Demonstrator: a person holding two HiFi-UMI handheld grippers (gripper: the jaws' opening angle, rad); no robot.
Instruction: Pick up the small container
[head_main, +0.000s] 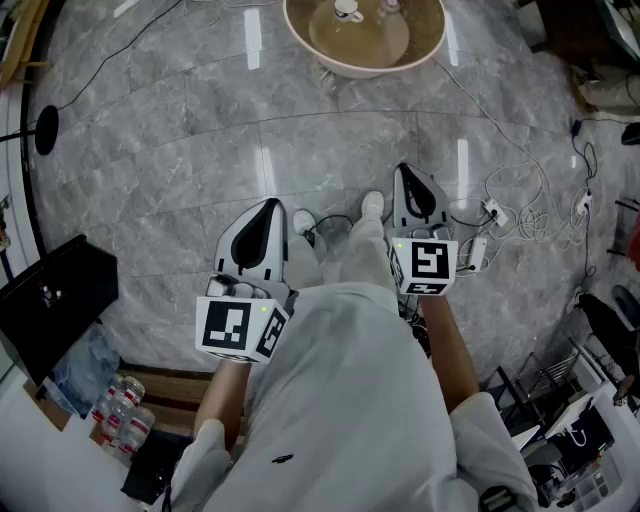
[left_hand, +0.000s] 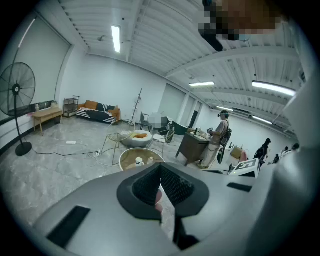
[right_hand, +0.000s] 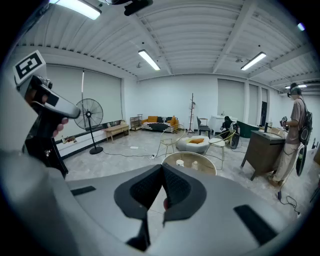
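Note:
The small container (head_main: 348, 10) is a white cup-like thing on a round tan table (head_main: 425, 45) at the top of the head view, with another small item beside it. It also shows on that table in the left gripper view (left_hand: 138, 161) and in the right gripper view (right_hand: 180, 163). My left gripper (head_main: 270, 208) and right gripper (head_main: 405, 172) are held at waist height over my white trousers and shoes, well short of the table. Both point forward and a little down. The left gripper (left_hand: 160, 167) and the right gripper (right_hand: 162, 167) have their pads together with nothing between them.
The floor is grey marble. White cables and a power strip (head_main: 520, 210) lie to my right, a black case (head_main: 55, 300) and bottles (head_main: 120, 410) to my left. A standing fan (right_hand: 88, 114), wire chairs (right_hand: 172, 140), a dark cabinet (right_hand: 262, 145) and a standing person (right_hand: 295, 135) surround the table.

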